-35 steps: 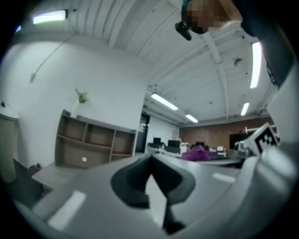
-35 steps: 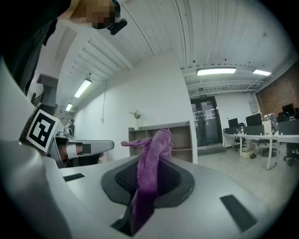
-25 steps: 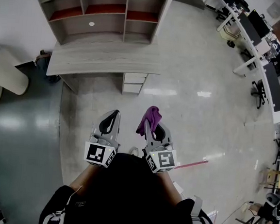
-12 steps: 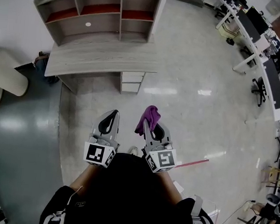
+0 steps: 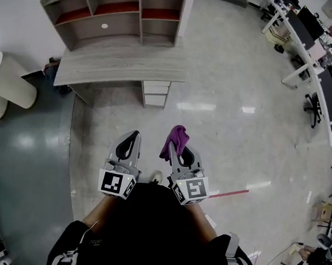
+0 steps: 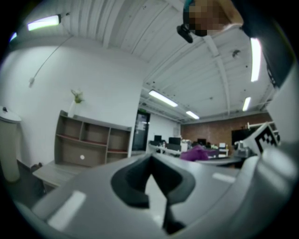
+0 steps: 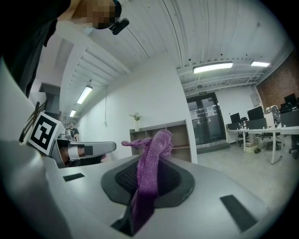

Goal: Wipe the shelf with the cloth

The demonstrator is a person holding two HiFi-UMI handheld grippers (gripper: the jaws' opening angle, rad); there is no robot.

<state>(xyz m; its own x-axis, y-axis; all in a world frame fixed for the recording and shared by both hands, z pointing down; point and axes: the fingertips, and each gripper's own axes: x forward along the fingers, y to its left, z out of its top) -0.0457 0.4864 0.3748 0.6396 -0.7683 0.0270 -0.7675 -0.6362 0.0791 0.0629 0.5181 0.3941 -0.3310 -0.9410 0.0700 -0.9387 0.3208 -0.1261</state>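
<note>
Our right gripper point(image 5: 176, 151) pinches the purple cloth point(image 5: 177, 137) between its jaws, over the floor point(image 5: 229, 134) and well apart from the shelf point(image 5: 116, 12). Our left gripper point(image 5: 129, 138) holds nothing, its jaws pressed together. The cubes carry only black-and-white square markers.

Shelf point(image 5: 116, 12) on desk point(image 5: 119, 67) ahead, cloth point(image 5: 177, 137) in right tongs point(image 5: 179, 154)
</note>
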